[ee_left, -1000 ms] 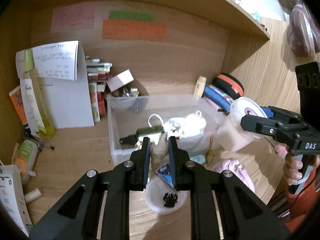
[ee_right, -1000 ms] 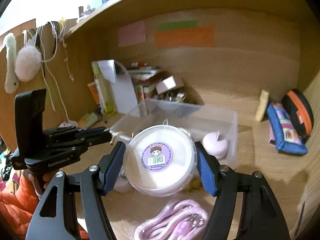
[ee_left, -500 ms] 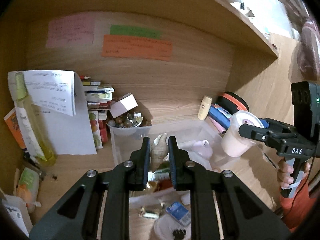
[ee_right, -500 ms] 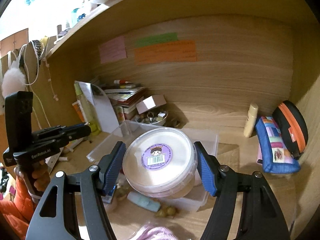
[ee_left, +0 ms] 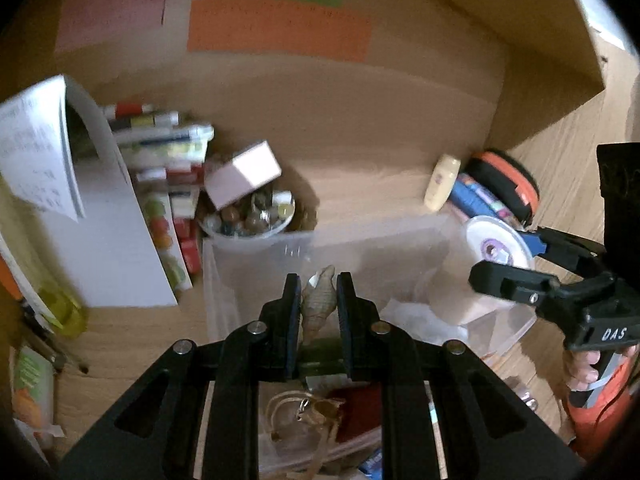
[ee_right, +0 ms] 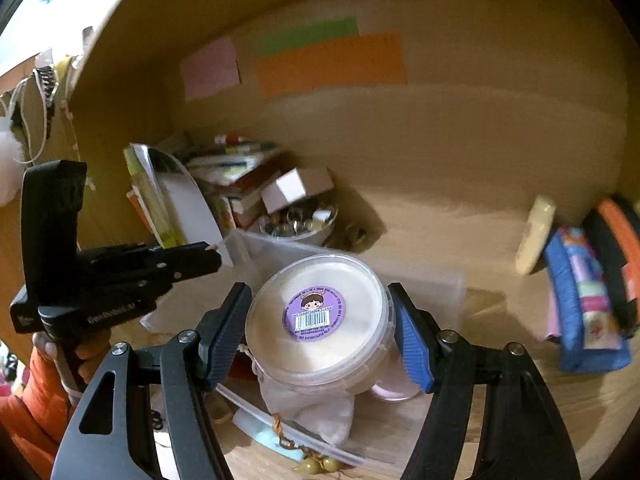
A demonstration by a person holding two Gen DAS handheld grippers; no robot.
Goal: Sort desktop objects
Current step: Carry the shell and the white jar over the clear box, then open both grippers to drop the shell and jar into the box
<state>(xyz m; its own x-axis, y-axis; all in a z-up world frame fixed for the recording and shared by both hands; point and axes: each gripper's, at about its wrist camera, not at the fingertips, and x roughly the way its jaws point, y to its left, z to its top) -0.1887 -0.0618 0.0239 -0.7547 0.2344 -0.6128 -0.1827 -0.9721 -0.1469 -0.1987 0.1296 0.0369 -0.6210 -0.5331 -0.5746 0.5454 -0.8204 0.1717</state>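
A home desk nook: wooden shelf point(ee_left: 520, 20), sticky notes point(ee_left: 280, 30), stacked books point(ee_left: 168, 148), pencil case point(ee_right: 580, 300).

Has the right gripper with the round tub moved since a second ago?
Yes. The right gripper, shut on the round tub, has advanced over the clear bin toward the back wall notes.

The seashell's point(ee_left: 318, 304) lower end is hidden between the pads; the sticky notes' point(ee_left: 280, 30) writing blurs.

dim wooden desk alcove point(ee_left: 400, 128) (coloured paper notes point(ee_left: 280, 32) on its back wall).
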